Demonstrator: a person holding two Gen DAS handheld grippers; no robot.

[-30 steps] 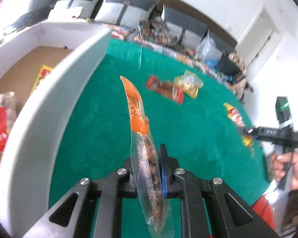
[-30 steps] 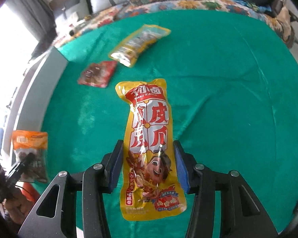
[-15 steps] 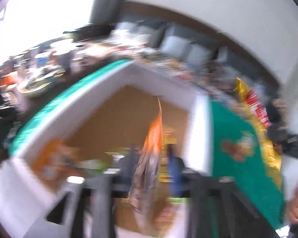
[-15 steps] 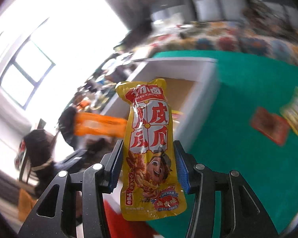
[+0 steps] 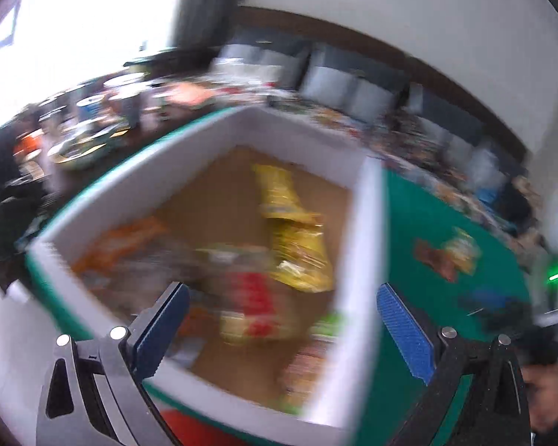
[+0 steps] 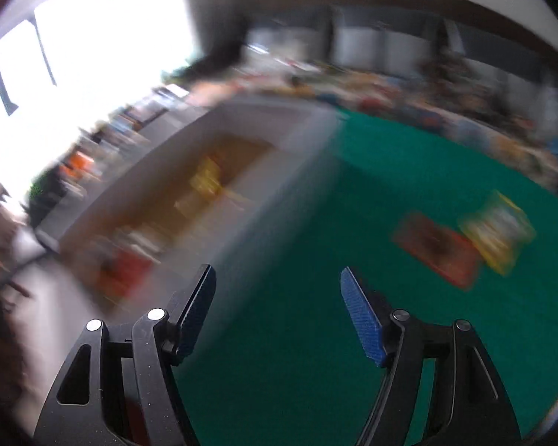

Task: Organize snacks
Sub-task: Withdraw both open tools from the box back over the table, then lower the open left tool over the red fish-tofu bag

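Note:
My left gripper (image 5: 281, 297) hangs above the white box (image 5: 364, 230), its jaws opening wide with nothing between them. Inside the box lie several blurred snack packs, among them a yellow pack (image 5: 297, 230), an orange pack (image 5: 119, 241) and a red and yellow pack (image 5: 253, 308). My right gripper (image 6: 277, 278) hovers over the green tablecloth (image 6: 316, 353) beside the box's right wall (image 6: 279, 193); its jaws are opening and hold nothing. A red pack (image 6: 435, 249) and a yellow-green pack (image 6: 498, 230) lie on the cloth to its right, the same red pack (image 5: 433, 260) showing in the left wrist view.
Both views are motion-blurred. A cluttered sofa with grey cushions (image 5: 327, 78) runs along the far edge of the table. A bright window (image 6: 74, 55) fills the left. A person's hand (image 5: 539, 390) shows at the lower right of the left wrist view.
Both grippers swung left from the open cloth to the box. The left let go of the orange pack and the right let go of the long yellow pack; both sets of jaws spread apart.

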